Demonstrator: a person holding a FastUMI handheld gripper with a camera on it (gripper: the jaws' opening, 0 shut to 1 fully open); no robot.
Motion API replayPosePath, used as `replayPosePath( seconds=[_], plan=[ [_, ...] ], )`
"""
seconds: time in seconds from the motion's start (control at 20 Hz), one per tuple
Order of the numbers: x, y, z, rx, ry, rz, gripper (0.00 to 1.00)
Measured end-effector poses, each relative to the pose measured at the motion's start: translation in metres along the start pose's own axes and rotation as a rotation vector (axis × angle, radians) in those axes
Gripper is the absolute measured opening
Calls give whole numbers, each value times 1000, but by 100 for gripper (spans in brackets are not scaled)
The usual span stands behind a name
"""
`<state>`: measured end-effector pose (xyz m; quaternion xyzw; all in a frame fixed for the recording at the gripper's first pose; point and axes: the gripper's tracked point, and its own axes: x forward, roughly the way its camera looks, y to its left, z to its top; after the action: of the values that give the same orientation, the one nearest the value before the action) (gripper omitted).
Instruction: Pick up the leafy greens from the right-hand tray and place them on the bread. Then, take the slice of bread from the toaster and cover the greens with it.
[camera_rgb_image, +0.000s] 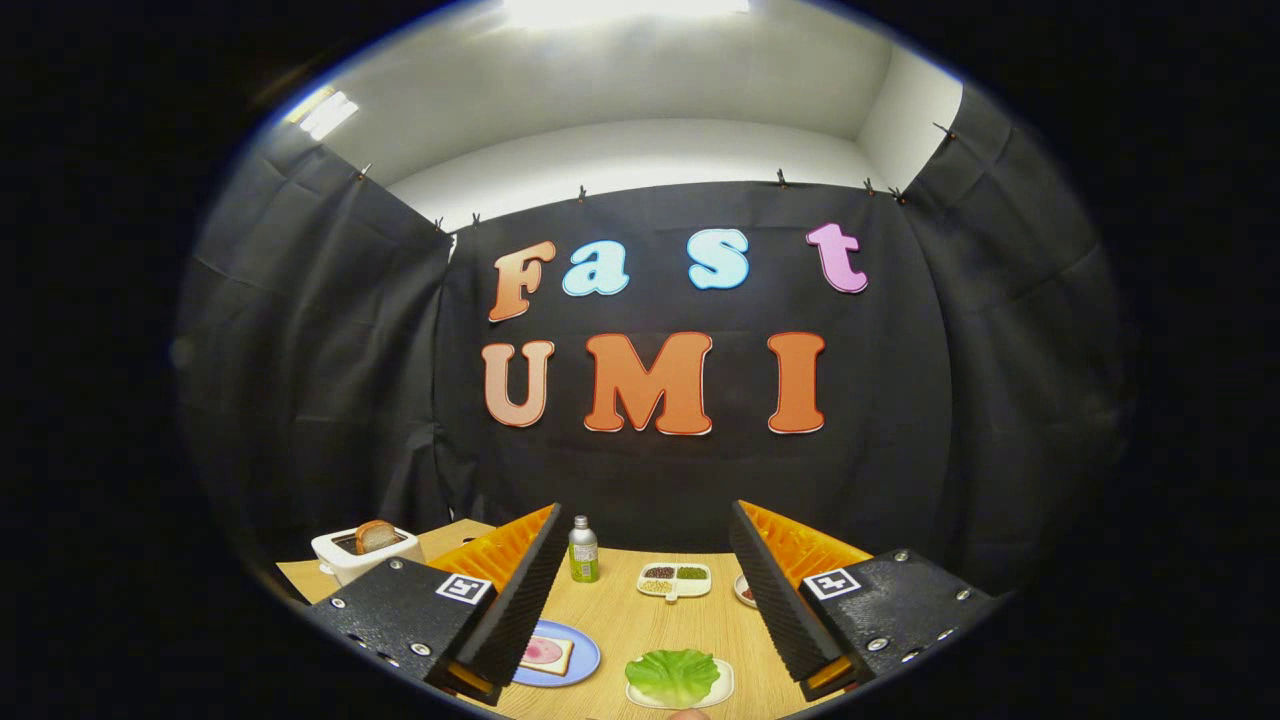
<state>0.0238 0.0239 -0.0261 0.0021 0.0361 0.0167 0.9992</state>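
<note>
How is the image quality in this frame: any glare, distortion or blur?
Gripper view: strong fisheye bending, the booth wall bulging; the ceiling light blown out; the tabletop evenly lit and the leafy greens sharp between the fingers of the open claw; the toaster small but legible; no motion blur.

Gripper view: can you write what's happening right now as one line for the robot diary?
gripper: open, holding nothing | leafy greens: on tray between fingers | bread: on blue plate | toaster: slice inside
</note>
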Motion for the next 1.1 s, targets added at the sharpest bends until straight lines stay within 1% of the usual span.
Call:
replayPosePath(
  seconds=[0.25, 0.45, 0.55, 0.75, 0.95, 1.1],
  plan=[
    [11, -1, -20, 22, 56, 4, 97],
    [21, -2, -42, -3, 100, 10, 98],
    [24, 1, -62, -10, 156, 39, 97],
    [29, 13, -100, 14, 280, 126, 98],
    [33, 12, -138, 35, 412, 151, 98],
    [35, 9, -165, 60, 511, 153, 98]
  ],
)
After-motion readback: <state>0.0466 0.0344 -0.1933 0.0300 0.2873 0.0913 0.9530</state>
